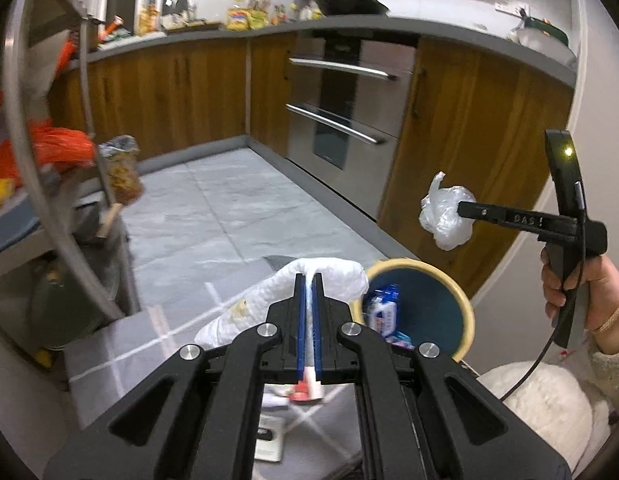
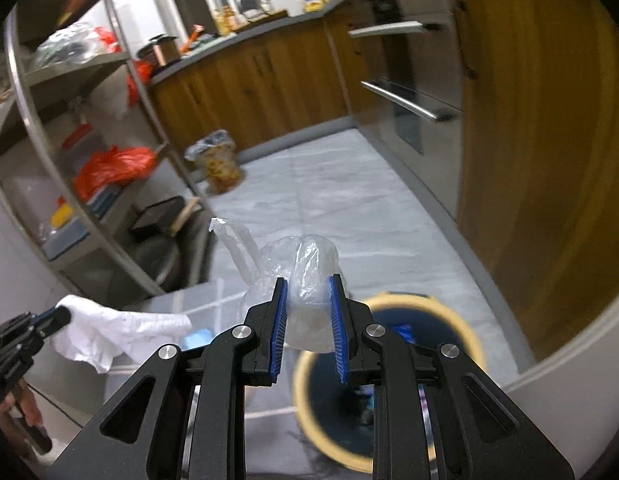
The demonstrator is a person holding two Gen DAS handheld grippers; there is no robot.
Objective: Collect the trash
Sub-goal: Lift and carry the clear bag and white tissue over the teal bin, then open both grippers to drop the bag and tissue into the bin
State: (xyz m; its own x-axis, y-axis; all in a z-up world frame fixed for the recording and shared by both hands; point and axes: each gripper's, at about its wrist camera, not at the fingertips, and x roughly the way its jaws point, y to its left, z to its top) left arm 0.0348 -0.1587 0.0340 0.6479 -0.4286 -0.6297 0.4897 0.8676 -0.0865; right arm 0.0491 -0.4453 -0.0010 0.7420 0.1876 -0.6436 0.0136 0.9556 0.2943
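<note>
I see a kitchen: wooden cabinets (image 1: 169, 92) under a grey worktop (image 1: 237, 34), steel oven (image 1: 345, 108), grey tiled floor (image 1: 229, 208), metal shelving (image 2: 81, 128).

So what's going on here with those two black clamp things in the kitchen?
A person is collecting trash with a hand-held gripper in each hand. The left gripper has its jaws shut on a crumpled white paper towel. The right gripper is clamped on a scrunched clear plastic bag. Both are held up near a round bin with a cream rim standing on the grey floor; it already holds some wrappers. Neither piece has been dropped in yet.
</note>
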